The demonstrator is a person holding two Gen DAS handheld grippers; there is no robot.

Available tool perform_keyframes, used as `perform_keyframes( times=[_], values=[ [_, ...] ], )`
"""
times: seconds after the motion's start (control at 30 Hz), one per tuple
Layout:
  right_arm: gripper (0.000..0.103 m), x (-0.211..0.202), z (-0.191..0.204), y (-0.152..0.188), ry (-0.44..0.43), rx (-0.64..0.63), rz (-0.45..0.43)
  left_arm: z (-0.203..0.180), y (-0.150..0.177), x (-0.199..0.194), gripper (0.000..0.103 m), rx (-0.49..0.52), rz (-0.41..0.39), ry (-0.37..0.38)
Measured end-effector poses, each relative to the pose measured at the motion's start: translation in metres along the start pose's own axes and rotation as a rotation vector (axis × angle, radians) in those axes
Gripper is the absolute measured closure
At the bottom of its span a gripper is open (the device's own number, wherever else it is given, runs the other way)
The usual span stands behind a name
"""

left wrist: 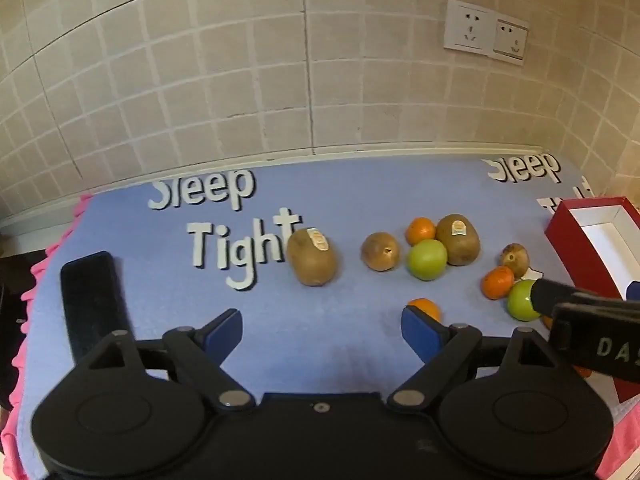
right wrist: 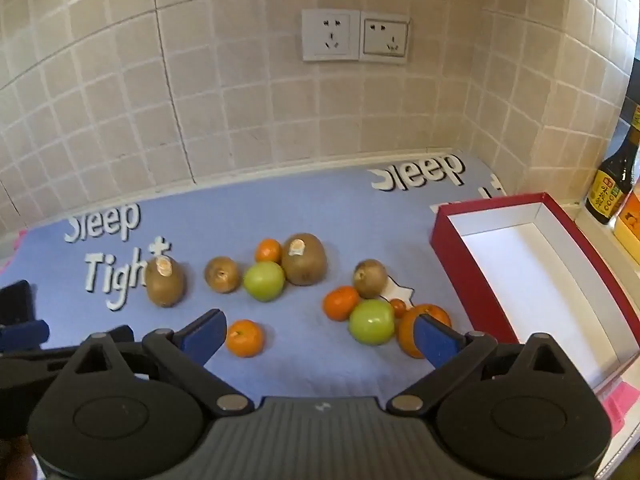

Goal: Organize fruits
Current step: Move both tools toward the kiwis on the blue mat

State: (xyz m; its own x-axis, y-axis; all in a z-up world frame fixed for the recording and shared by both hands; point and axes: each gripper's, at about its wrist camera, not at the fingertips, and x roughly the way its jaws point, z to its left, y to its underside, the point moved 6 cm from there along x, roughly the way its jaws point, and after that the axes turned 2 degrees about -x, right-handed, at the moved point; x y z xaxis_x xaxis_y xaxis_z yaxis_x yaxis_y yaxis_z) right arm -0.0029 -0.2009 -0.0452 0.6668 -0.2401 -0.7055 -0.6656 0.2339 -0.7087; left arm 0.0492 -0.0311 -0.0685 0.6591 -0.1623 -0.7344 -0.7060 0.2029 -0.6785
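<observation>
Loose fruit lies on a blue mat [right wrist: 320, 216]: several brown kiwis, such as one [right wrist: 165, 280] at the left and one [right wrist: 304, 259] in the middle, two green apples [right wrist: 264, 281] [right wrist: 371, 321], and several oranges, one [right wrist: 245, 338] nearest me. An empty red box [right wrist: 532, 264] with a white inside stands at the right. My right gripper [right wrist: 320, 336] is open and empty above the mat in front of the fruit. My left gripper [left wrist: 322, 332] is open and empty, left of the fruit; the kiwi [left wrist: 313, 257] lies ahead of it.
A black phone-like slab [left wrist: 94, 304] lies on the mat at the left. A tiled wall with two sockets [right wrist: 355, 36] stands behind. A dark sauce bottle [right wrist: 612, 184] and an orange pack stand on a ledge at the far right. The mat has a pink fringe [left wrist: 28, 288].
</observation>
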Motion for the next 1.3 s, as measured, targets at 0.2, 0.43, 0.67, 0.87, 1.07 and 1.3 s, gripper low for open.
perform_keyframes(
  times=[0.2,0.43,0.67,0.87,1.07,1.3],
  values=[
    [0.002,0.004,-0.010,0.000,0.021,0.010,0.023,-0.012,0.006,-0.001,0.001,0.032,-0.013,-0.010],
    [0.002,0.006,-0.013,-0.002,0.026,0.009,0.040,-0.013,-0.008,0.003,0.001,0.040,0.007,-0.006],
    [0.002,0.006,-0.012,-0.001,0.018,0.000,0.037,-0.011,-0.009,0.004,0.001,0.030,0.008,-0.014],
    [0.002,0.008,-0.011,0.000,0.011,0.000,0.051,-0.011,-0.005,0.005,0.001,0.024,0.018,-0.019],
    [0.002,0.010,-0.010,0.000,0.009,-0.001,0.057,-0.011,-0.004,0.006,0.001,0.026,0.023,-0.031],
    [0.002,0.013,-0.010,0.000,0.005,0.003,0.064,-0.012,-0.004,0.006,0.001,0.035,0.022,-0.041]
  ],
)
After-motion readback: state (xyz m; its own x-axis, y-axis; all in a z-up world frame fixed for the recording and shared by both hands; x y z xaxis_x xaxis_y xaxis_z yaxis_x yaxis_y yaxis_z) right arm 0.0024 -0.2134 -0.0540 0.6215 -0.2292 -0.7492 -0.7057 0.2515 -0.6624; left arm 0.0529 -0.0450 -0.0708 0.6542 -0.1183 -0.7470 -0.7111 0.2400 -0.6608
